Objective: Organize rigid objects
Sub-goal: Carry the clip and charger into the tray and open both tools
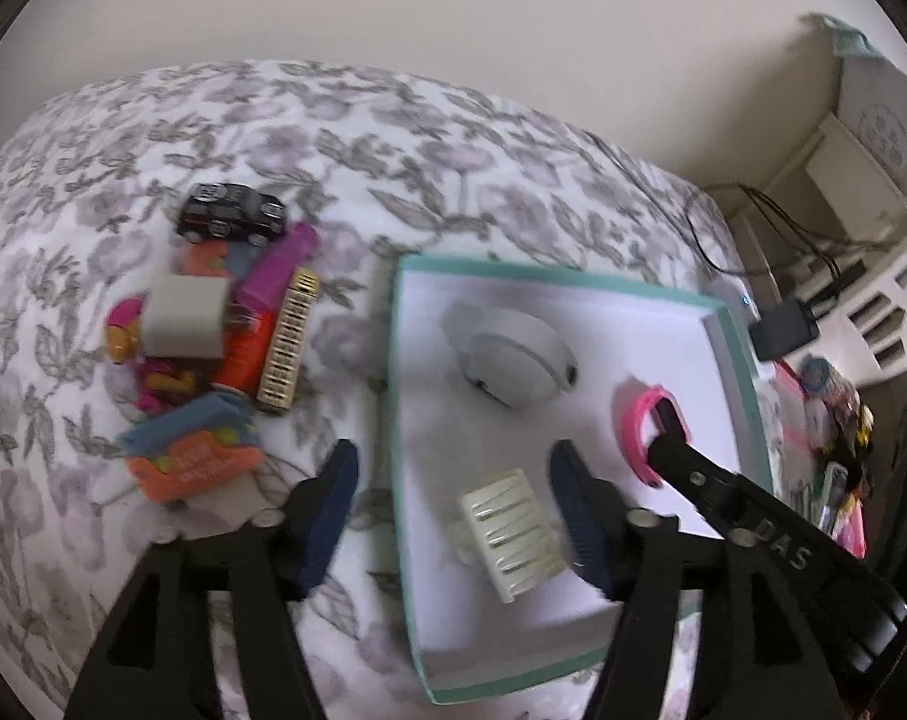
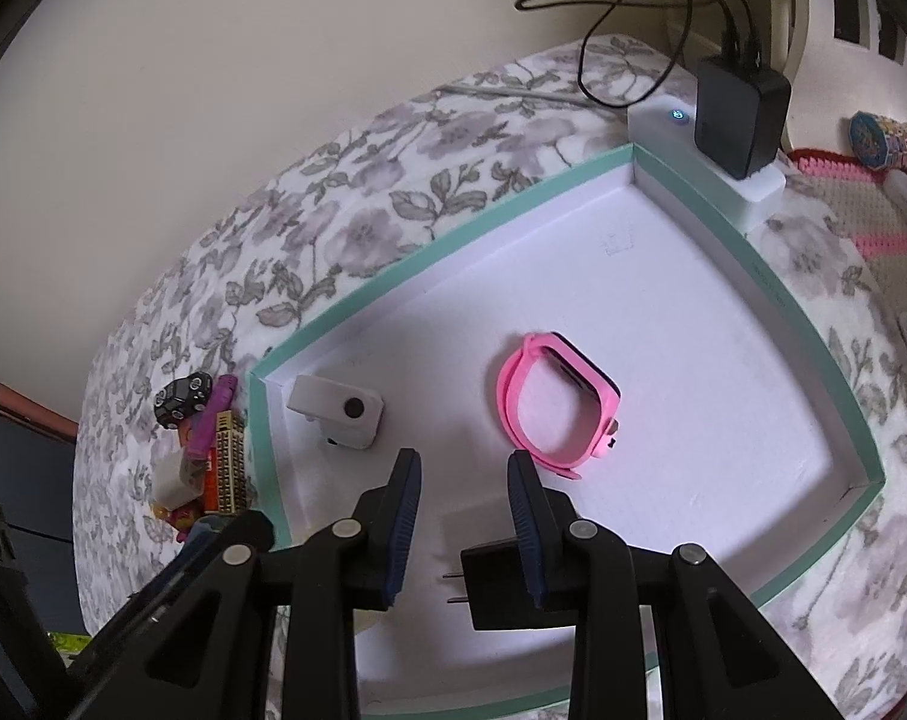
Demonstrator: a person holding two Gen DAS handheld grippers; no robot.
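Your left gripper (image 1: 453,501) is open, one finger over the flowery cloth (image 1: 345,138) and one over the green-edged tray (image 1: 403,420). The white comb piece (image 1: 511,534) lies in the tray between them (nearer the right finger). Your right gripper (image 2: 464,489) is open too, with a black plug (image 2: 489,588) touching its right finger. The pink watch (image 2: 558,405) lies just past it.

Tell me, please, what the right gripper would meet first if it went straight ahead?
Probably the bare white floor of the box: the open right gripper points between the white gadget and the pink watch, though depth is unclear.
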